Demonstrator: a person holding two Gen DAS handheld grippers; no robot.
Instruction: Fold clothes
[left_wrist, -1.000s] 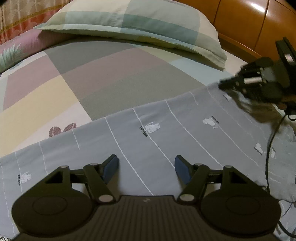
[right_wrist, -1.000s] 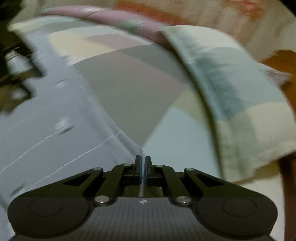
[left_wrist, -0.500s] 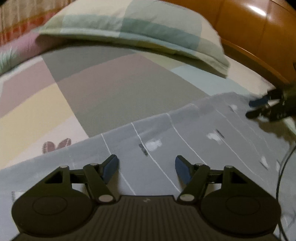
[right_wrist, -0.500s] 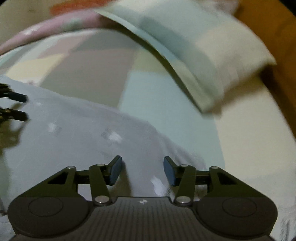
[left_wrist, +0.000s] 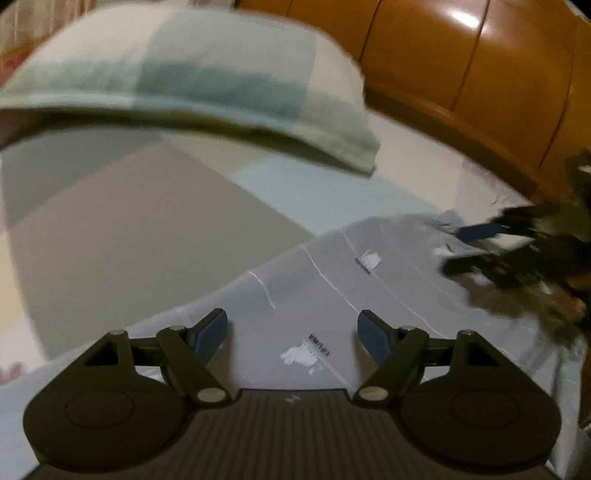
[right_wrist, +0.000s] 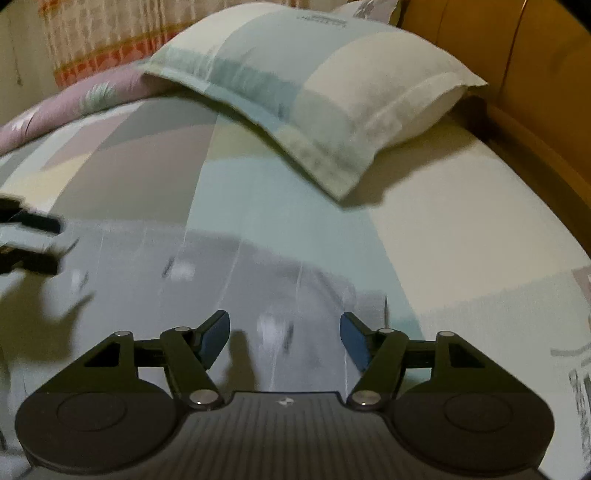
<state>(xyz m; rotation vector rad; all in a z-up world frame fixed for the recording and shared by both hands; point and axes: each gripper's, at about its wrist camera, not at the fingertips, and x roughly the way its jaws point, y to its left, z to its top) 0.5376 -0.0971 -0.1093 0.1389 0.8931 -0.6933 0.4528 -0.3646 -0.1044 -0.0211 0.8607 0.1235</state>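
Note:
A grey garment with thin white stripes and small white prints lies flat on the bed. My left gripper hovers open just above it, nothing between its blue pads. In the right wrist view the same garment spreads under my right gripper, which is also open and empty. The right gripper shows blurred at the far right of the left wrist view, over the garment's far corner. The left gripper appears at the left edge of the right wrist view.
A checked pillow lies at the head of the bed beside the wooden headboard. The patchwork bedsheet extends beyond the garment. A pink quilt is rolled up at the far left.
My right gripper was shut a second ago and now stands open above the garment. Both grippers have shifted toward the pillow end. The left stays open.

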